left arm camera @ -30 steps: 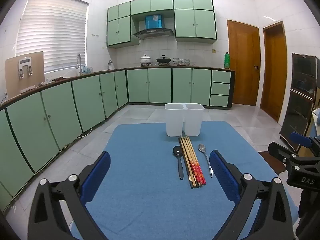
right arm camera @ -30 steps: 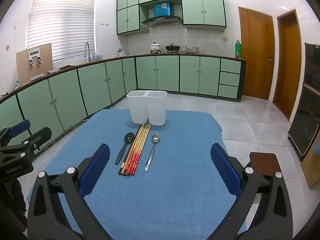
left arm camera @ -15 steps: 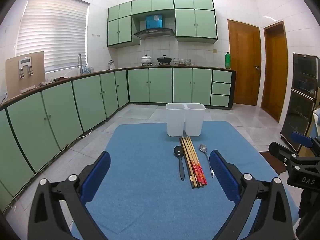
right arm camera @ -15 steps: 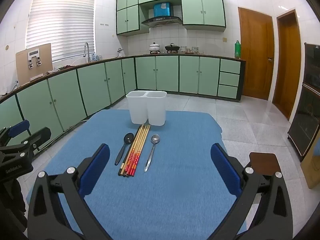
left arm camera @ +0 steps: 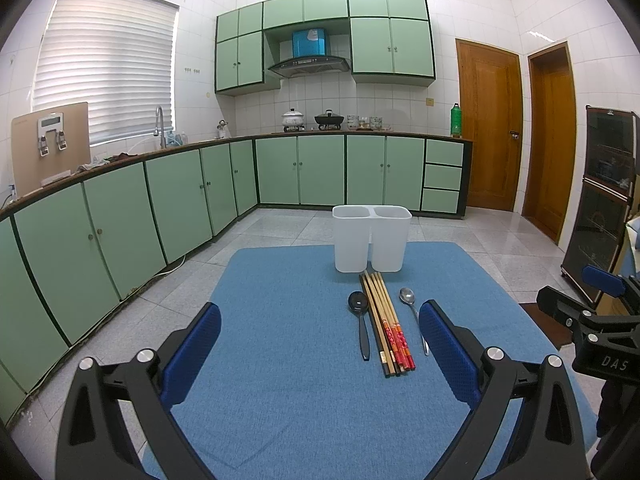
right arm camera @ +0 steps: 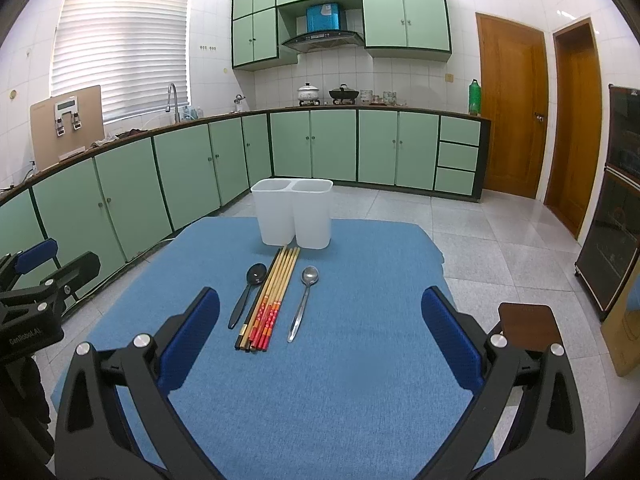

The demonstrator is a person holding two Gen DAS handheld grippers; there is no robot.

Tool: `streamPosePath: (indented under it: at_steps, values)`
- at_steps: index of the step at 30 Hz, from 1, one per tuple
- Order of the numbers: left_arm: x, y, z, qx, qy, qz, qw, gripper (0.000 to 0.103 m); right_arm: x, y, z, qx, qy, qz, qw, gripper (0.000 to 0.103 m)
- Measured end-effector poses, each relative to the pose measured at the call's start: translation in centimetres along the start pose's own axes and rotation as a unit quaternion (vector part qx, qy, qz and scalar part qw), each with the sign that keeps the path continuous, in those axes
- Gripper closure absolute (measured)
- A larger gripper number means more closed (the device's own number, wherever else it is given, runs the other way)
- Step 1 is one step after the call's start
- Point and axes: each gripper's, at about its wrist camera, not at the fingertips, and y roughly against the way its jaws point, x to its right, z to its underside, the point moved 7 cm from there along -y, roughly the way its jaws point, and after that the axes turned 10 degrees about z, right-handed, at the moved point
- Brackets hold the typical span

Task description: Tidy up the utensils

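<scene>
1. Two hand-held grippers hover over a table point(left arm camera: 280, 340) covered in blue cloth, both with blue-padded fingers spread wide and nothing between them — the left hand-held gripper point(left arm camera: 320, 354) sits at the left side, its body also showing at the left edge of the right wrist view.
2. Near the table's middle lies a black spoon point(left arm camera: 361, 324), bowl toward the far edge, handle pointing back toward the cameras; it is the leftmost utensil of the row.
3. Just right of it — close beside but whether touching cannot be told — lies a bundle of chopsticks point(left arm camera: 386, 322): one dark pair on the left, then wooden ones with red patterned ends nearest the cameras. Their far tips reach almost to the base of the holder.
4. Right of the chopsticks, slightly apart, lies a metal spoon point(right arm camera: 304, 300), bowl toward the far edge.
5. Behind all the utensils stands a white two-compartment utensil holder point(left arm camera: 371, 238), upright near the table's far edge; both compartments look empty.
6. Farthest right is the right hand-held gripper point(right arm camera: 320, 342), held wide above bare cloth, with the utensils ahead and slightly to its left.
</scene>
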Motion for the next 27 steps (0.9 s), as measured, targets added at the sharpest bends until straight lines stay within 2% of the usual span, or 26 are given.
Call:
streamPosePath:
  at_steps: [27]
  values:
    - [0.05, -0.02, -0.01, 0.000, 0.000, 0.000, 1.0000, 0.006, -0.03, -0.17, 0.16, 0.000, 0.000, 0.000, 1.000, 0.005]
